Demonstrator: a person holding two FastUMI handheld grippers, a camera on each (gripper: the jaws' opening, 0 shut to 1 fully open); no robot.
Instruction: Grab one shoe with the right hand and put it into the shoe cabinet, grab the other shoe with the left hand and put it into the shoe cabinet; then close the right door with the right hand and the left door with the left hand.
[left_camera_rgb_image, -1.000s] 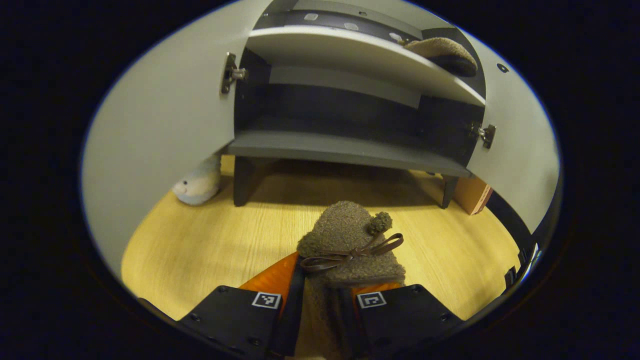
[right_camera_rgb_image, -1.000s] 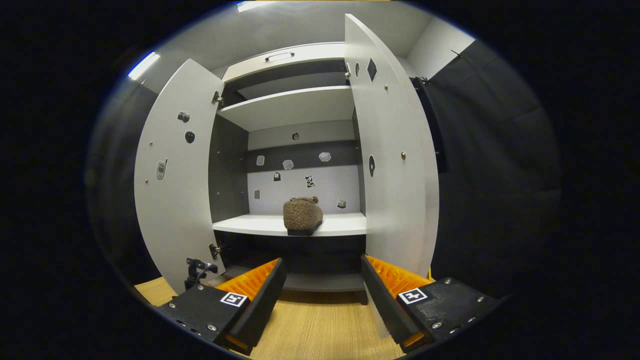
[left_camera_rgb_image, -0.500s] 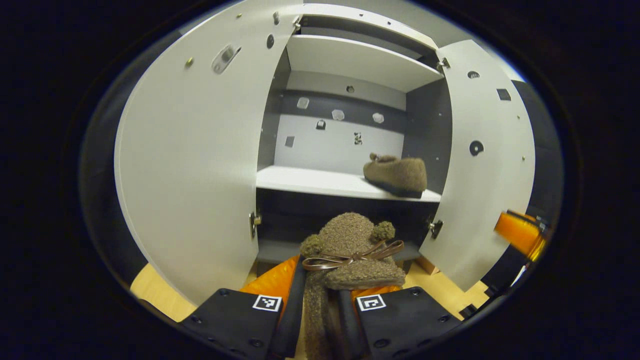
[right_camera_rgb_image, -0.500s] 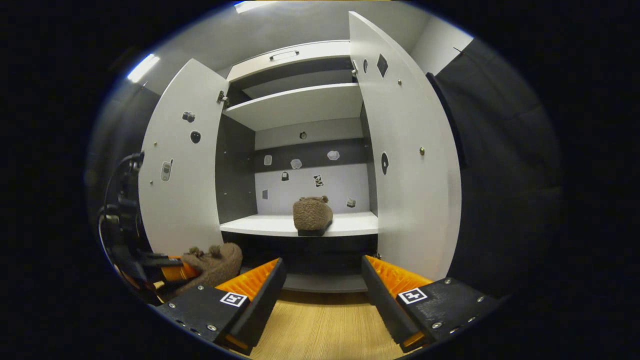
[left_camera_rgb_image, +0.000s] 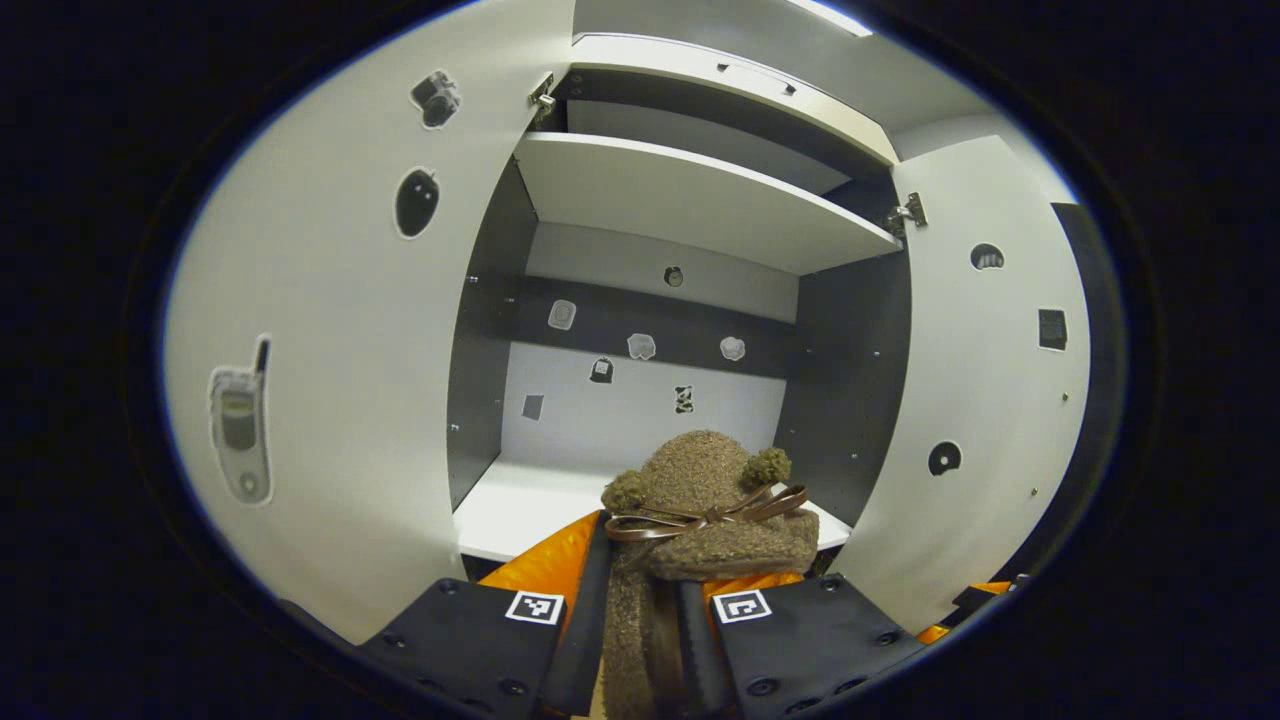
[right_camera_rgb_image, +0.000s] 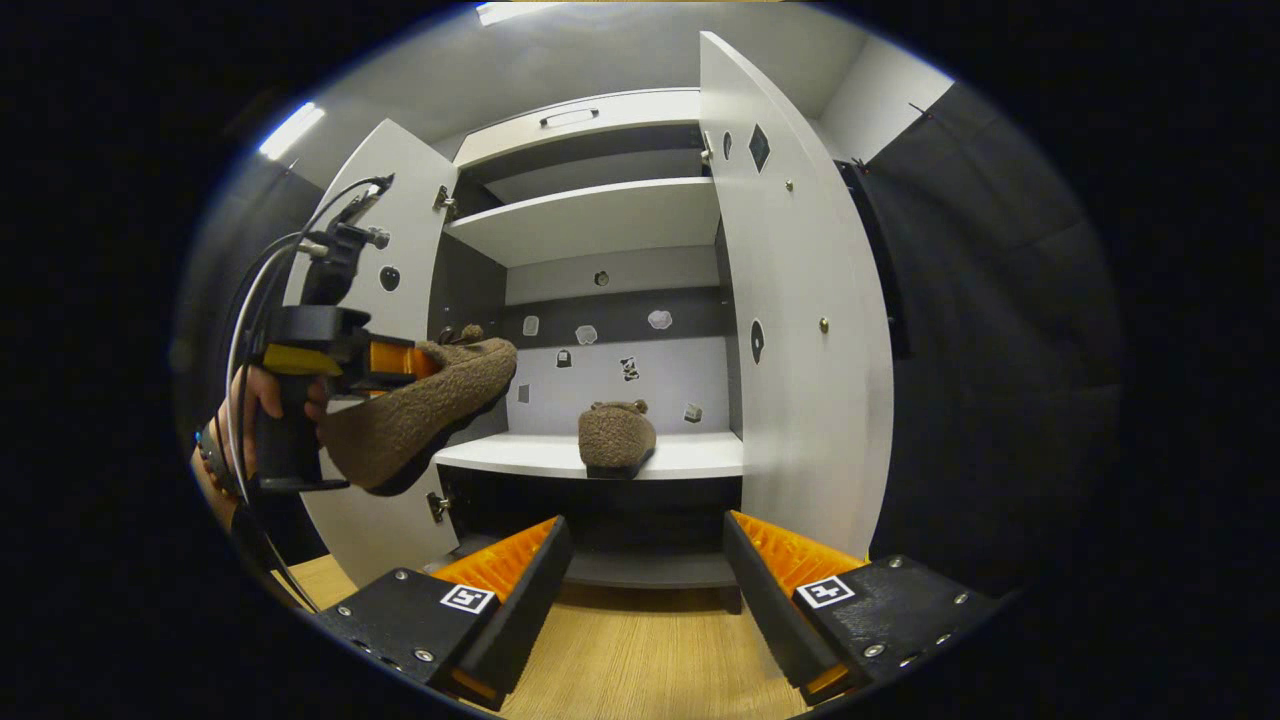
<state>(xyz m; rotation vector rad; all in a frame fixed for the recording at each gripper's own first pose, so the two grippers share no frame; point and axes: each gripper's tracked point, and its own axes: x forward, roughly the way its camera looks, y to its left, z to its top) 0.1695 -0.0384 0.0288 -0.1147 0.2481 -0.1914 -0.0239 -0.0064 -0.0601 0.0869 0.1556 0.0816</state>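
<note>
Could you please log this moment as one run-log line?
left gripper: shut on second shoe | right gripper: open | first shoe: on shelf | doors: open

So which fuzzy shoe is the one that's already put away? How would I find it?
Look at the tall white shoe cabinet with both doors swung open. On its white middle shelf sits a fuzzy brown shoe, all by itself. The other fuzzy shoe matches it, but that one is up in the air, clamped in the left gripper.
</note>
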